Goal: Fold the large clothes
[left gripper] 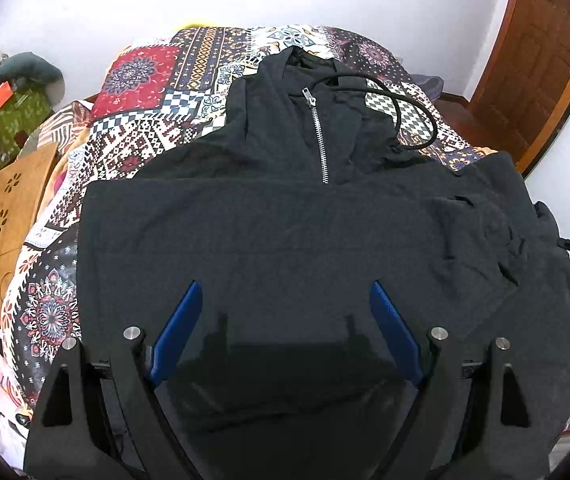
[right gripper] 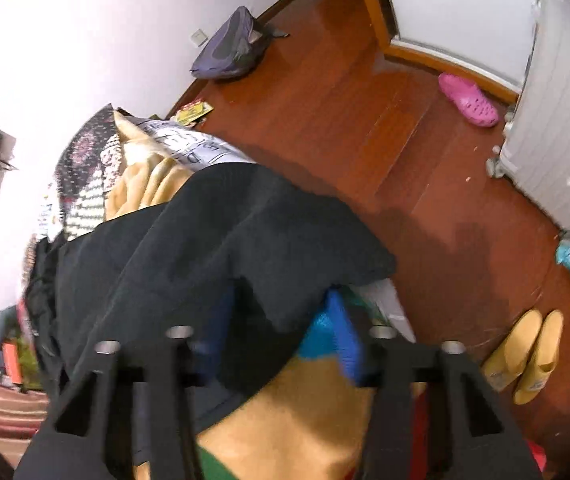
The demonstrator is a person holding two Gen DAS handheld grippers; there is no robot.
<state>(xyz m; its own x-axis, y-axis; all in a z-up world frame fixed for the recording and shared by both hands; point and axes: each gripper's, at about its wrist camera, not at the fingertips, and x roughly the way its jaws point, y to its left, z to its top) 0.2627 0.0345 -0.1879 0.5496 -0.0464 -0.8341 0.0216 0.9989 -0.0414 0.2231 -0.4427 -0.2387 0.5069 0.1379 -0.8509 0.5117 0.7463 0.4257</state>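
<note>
A black hooded pullover [left gripper: 269,224] with a short metal zipper [left gripper: 319,136] and a black drawstring [left gripper: 413,120] lies front up on the patterned bedspread [left gripper: 153,120]. Its left sleeve is folded in over the body. My left gripper [left gripper: 285,300] hovers over the lower front, jaws wide apart and empty. In the right wrist view the pullover's right side [right gripper: 221,248] hangs at the bed's edge. My right gripper [right gripper: 281,304] is at its hem; cloth drapes over and between the blue fingers [right gripper: 343,332], which stand apart. The view is blurred.
A wooden cut-out board [left gripper: 9,232] and clutter lie left of the bed. Red wooden floor [right gripper: 365,120] is to the right, with a grey backpack [right gripper: 233,46], a pink clog [right gripper: 469,100], yellow slippers [right gripper: 525,356] and a white cabinet [right gripper: 557,140]. A door [left gripper: 533,60] stands far right.
</note>
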